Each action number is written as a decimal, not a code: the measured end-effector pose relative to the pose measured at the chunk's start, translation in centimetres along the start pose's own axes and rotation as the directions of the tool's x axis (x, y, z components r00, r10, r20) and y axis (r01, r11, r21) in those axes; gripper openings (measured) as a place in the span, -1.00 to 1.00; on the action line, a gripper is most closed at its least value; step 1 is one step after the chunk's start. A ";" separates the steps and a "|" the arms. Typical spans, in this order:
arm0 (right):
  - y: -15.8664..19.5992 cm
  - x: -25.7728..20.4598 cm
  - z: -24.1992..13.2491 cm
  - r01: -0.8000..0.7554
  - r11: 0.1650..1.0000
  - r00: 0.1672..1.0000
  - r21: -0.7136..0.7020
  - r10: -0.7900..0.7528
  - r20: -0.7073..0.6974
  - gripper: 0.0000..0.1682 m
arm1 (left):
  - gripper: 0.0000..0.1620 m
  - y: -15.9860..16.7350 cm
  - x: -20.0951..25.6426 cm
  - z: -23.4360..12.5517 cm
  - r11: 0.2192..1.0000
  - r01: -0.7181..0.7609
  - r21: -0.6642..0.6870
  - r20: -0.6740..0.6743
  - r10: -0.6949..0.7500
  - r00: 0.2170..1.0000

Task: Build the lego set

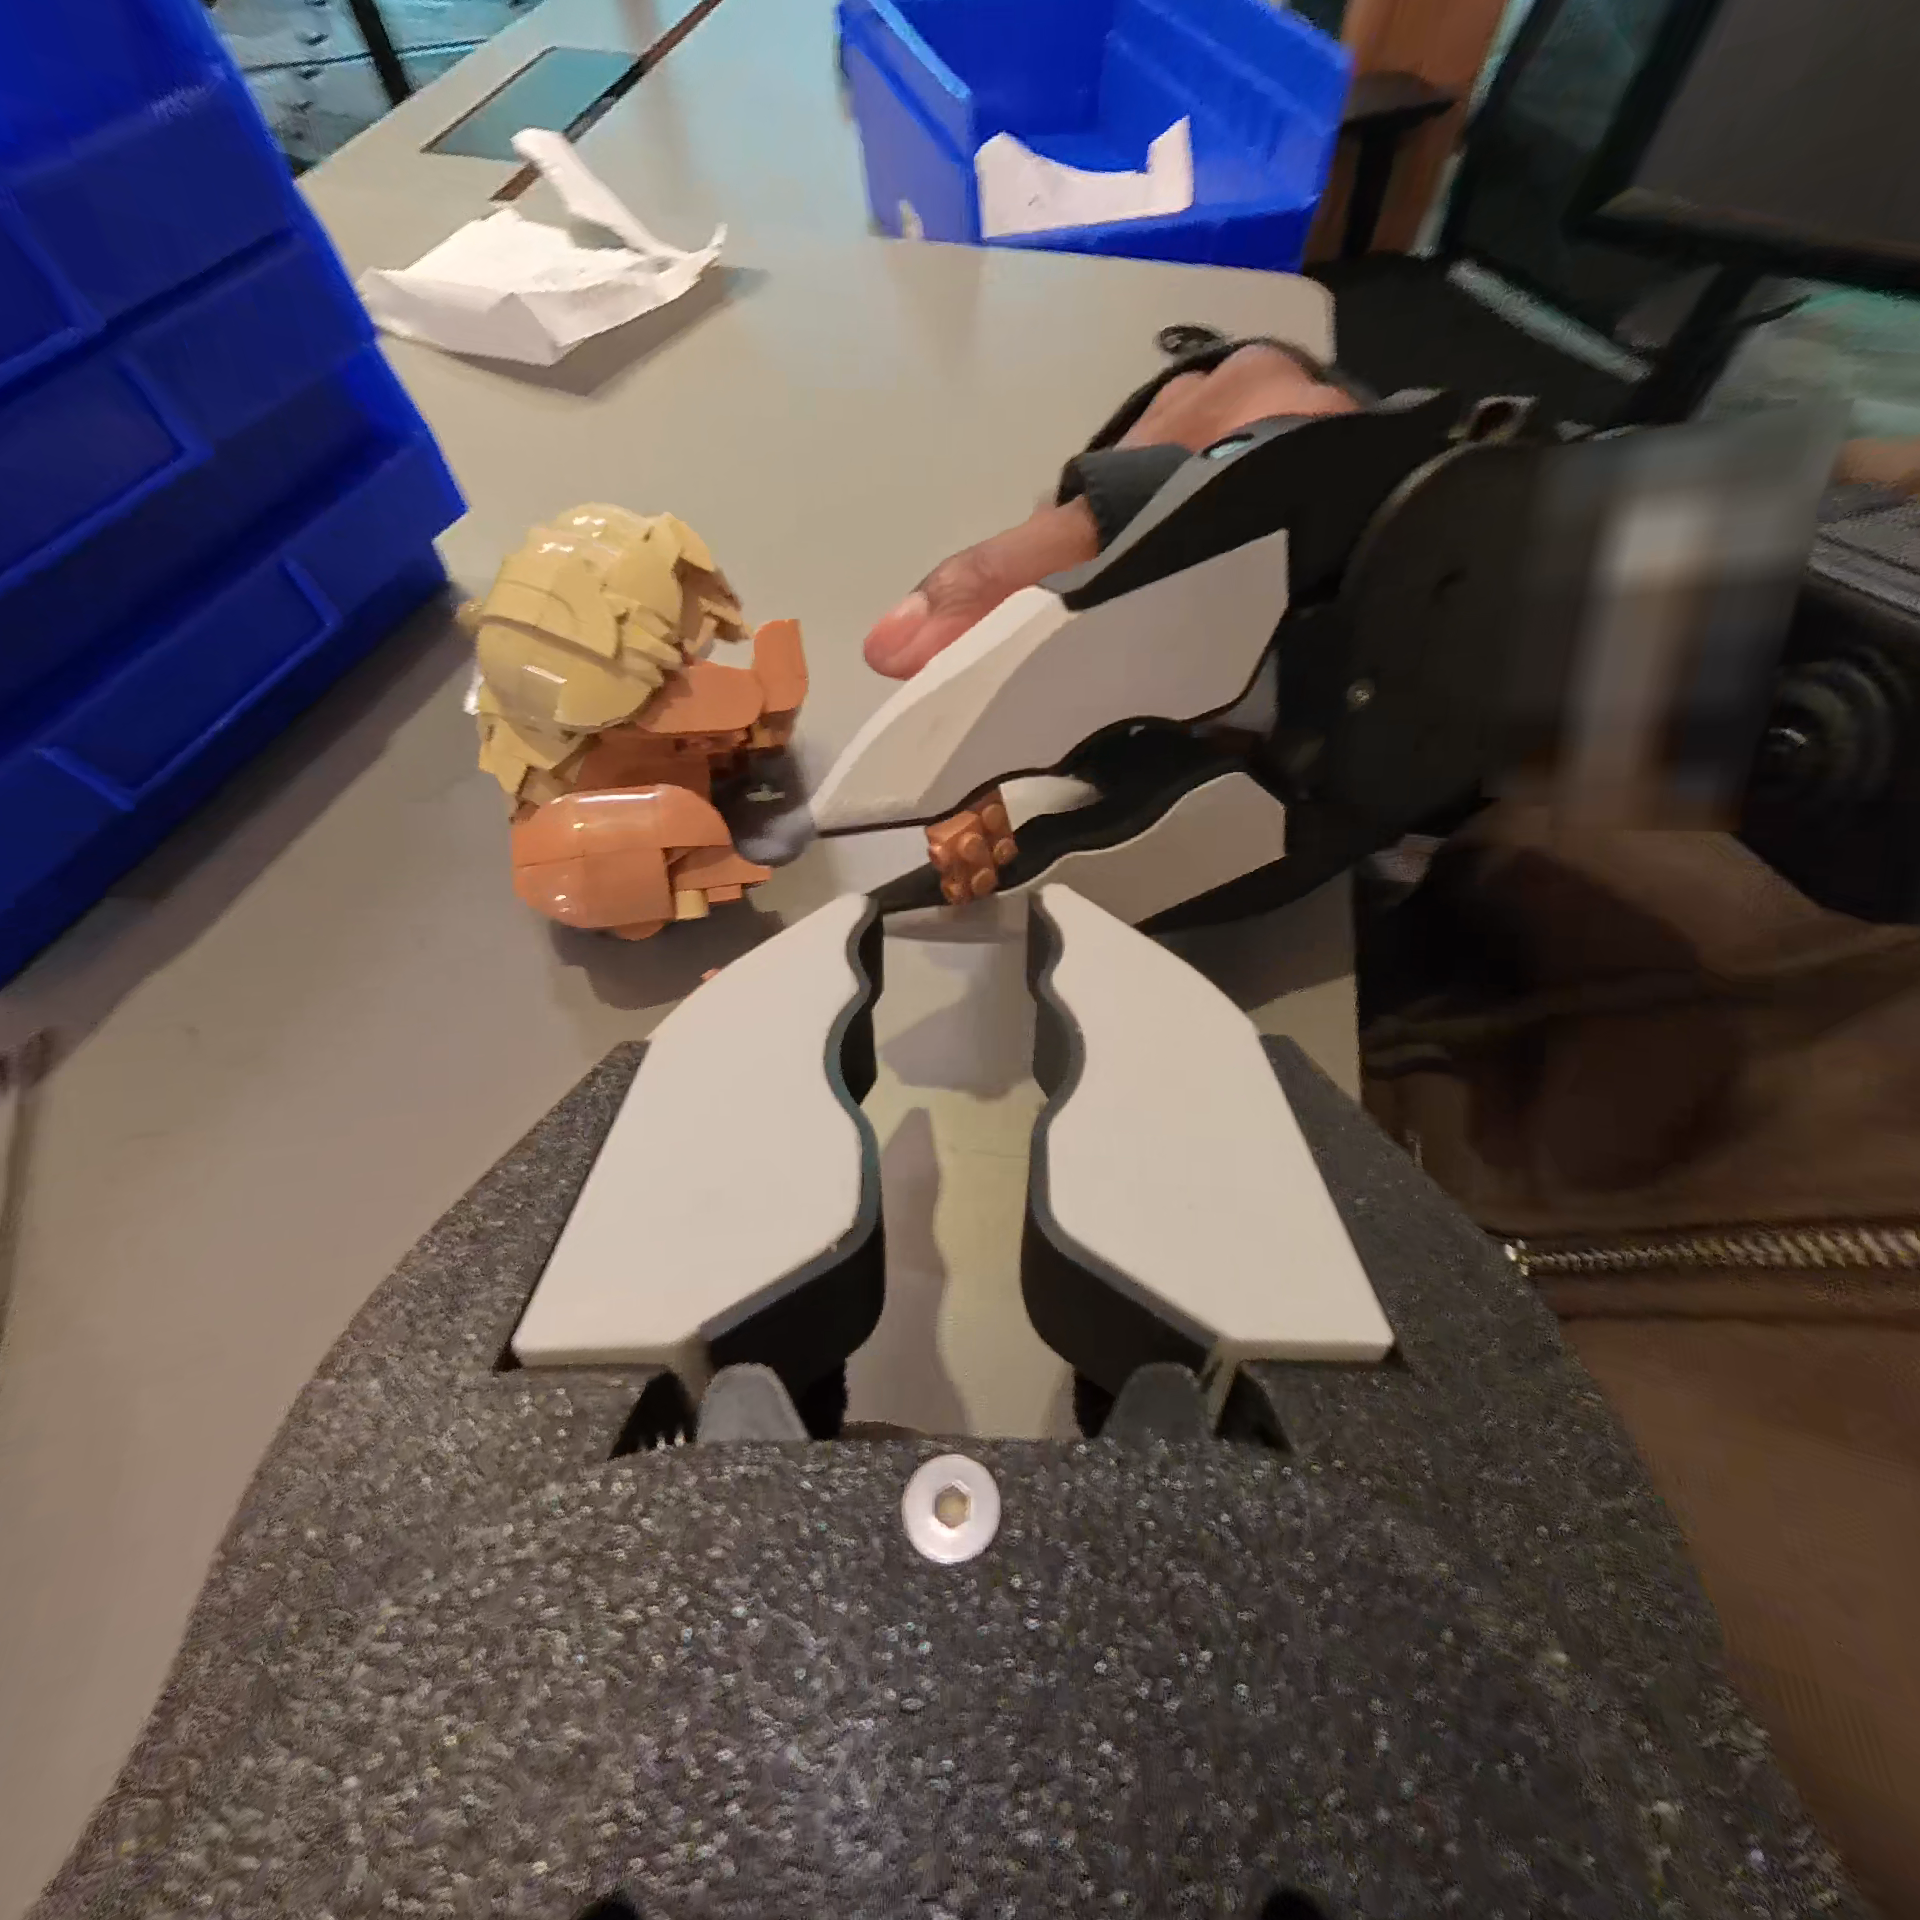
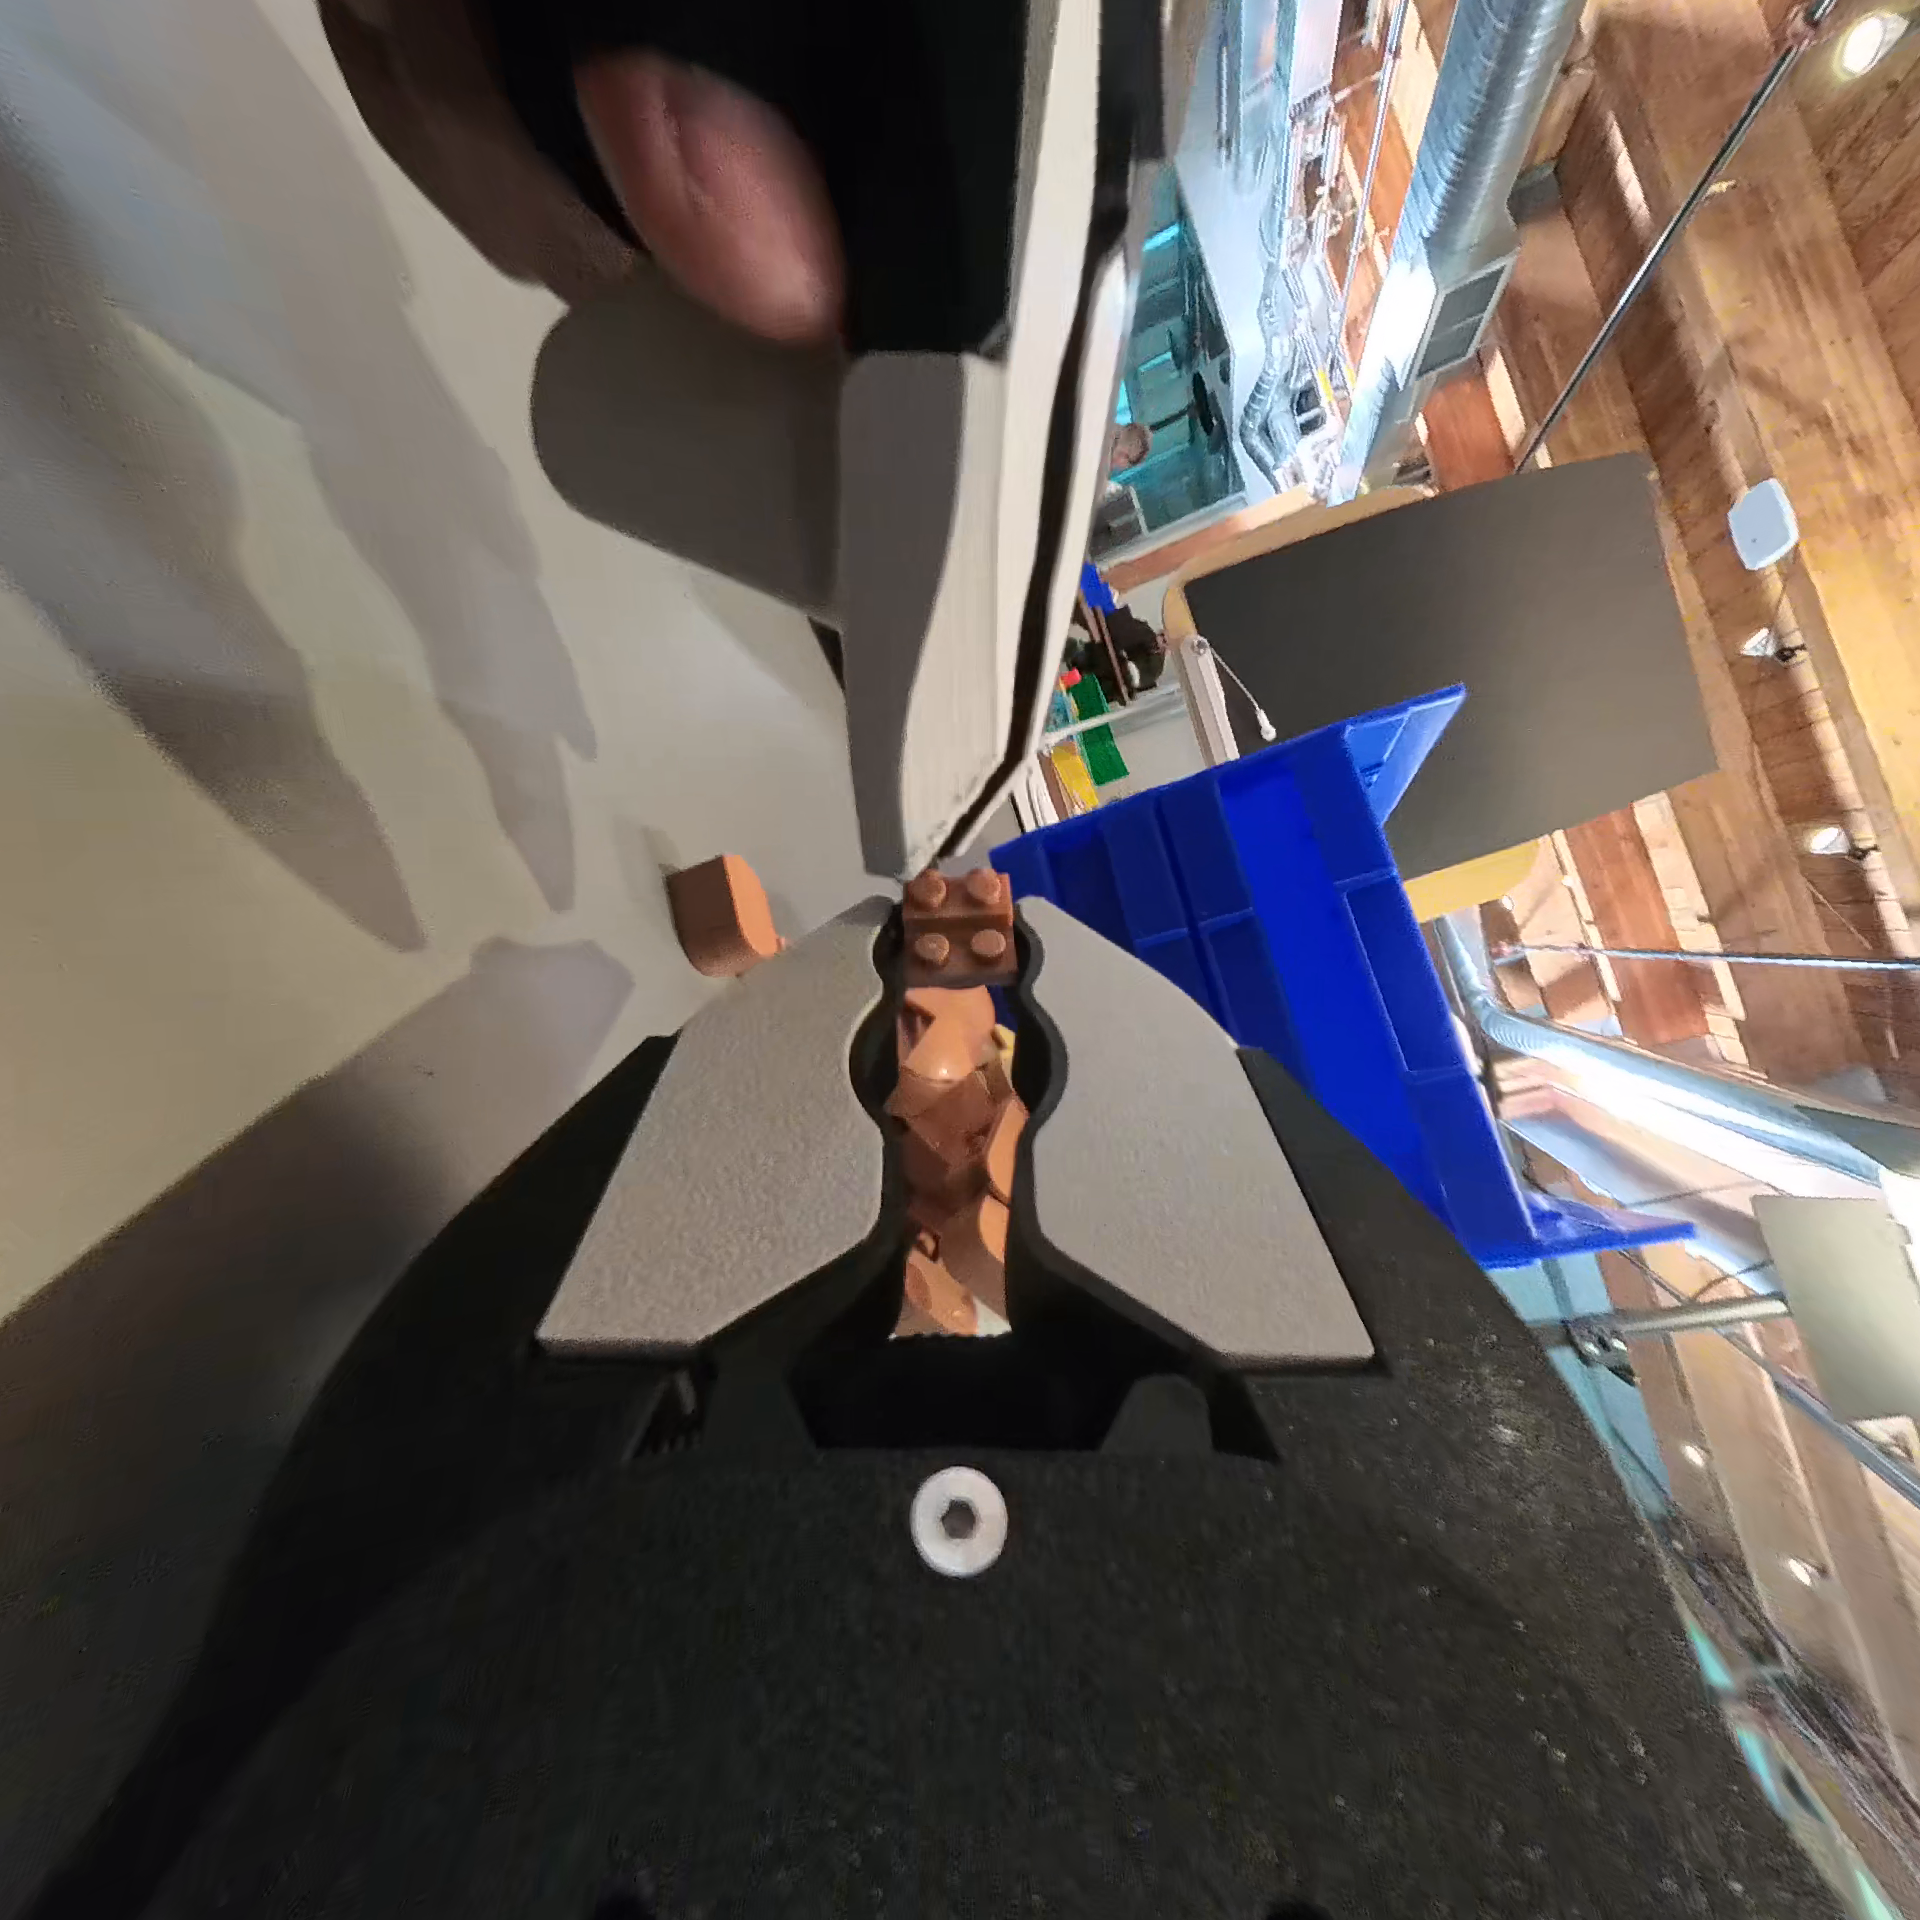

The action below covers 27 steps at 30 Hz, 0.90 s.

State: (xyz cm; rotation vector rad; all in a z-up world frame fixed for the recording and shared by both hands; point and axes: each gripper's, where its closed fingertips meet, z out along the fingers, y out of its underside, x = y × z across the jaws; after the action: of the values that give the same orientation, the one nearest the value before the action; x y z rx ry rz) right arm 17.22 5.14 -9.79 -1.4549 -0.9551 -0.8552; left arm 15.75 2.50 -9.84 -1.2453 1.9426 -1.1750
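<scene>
Left wrist view: left gripper (image 1: 956,920) fingers parted, empty, low over the grey bench (image 1: 935,395). Just ahead, right gripper (image 1: 894,831) pinches a brown brick (image 1: 971,847). Lego figure (image 1: 623,727) stands beside it; blue bins (image 1: 187,447) behind.

Right wrist view: right gripper (image 2: 956,940) fingers clamped on the brick (image 2: 956,935); left gripper's tip (image 2: 914,821) just above it.

Both views are evenly bright with soft indoor light. On the pale grey table (image 1: 935,343) the shadows are soft-edged and overlapping. Motion blur smears the dark tool body at the right (image 1: 1662,644) of the left wrist view and a fingertip (image 2: 717,197) in the right. Straight lines bow toward the edges.
</scene>
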 end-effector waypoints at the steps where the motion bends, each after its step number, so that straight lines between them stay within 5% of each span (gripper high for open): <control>1: -0.2 -0.1 -0.1 -0.008 1.000 1.000 0.016 0.008 0.006 -0.80 | -0.68 -0.1 0.2 -0.1 1.000 0.007 0.017 -0.043 -0.006 0.999; 10: -1.2 -0.1 -0.5 -0.042 0.996 0.999 0.083 0.041 0.020 -0.80 | -0.86 -0.7 1.4 -0.1 0.991 0.099 0.088 -0.243 -0.075 0.967; 27: 0.3 0.8 0.0 0.024 0.999 0.997 -0.045 -0.028 -0.077 -0.82 | -0.88 -1.1 0.4 0.8 0.997 -0.009 0.082 0.225 -0.010 0.974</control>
State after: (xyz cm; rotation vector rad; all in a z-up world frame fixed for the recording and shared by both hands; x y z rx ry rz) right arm 17.88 5.19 -9.17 -1.4386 -0.9038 -0.9504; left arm 16.67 1.62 -9.20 -1.2762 1.7113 -1.0531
